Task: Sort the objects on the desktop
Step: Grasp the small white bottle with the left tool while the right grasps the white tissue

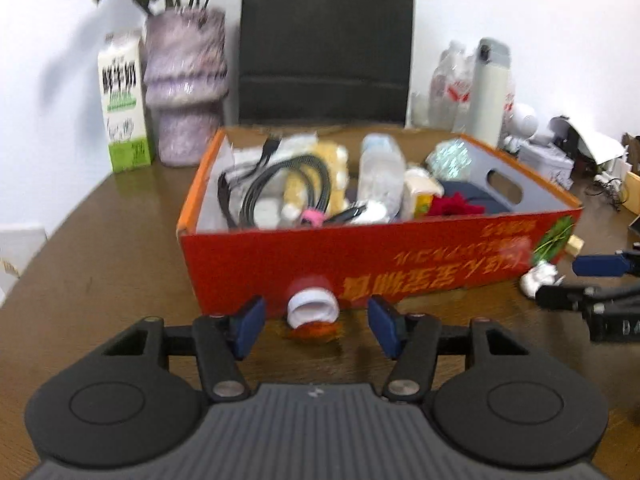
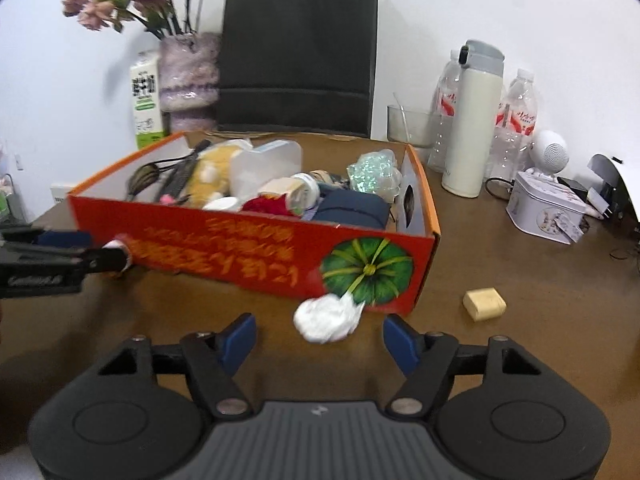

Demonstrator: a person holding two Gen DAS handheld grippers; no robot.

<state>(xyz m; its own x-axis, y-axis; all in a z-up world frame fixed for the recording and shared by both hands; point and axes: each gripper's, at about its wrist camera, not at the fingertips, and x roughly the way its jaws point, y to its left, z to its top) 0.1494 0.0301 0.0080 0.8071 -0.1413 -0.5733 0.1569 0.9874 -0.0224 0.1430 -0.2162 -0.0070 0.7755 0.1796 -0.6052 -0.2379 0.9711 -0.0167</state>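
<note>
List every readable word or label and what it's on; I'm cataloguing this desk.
"鲜牛奶": black characters on the white-and-green milk carton.
Yellow characters on the red cardboard box: upside down, too blurred to read.
Red labels on the clear plastic bottles: too small to read.
Label on the white metal tin: illegible.

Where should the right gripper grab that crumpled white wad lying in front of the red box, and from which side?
Grip the crumpled white wad across its bulky middle, not the thin tail toward the red box. Come from the near side, low and forward: the right gripper already straddles it, pads clear, and the box blocks the far side.
</note>
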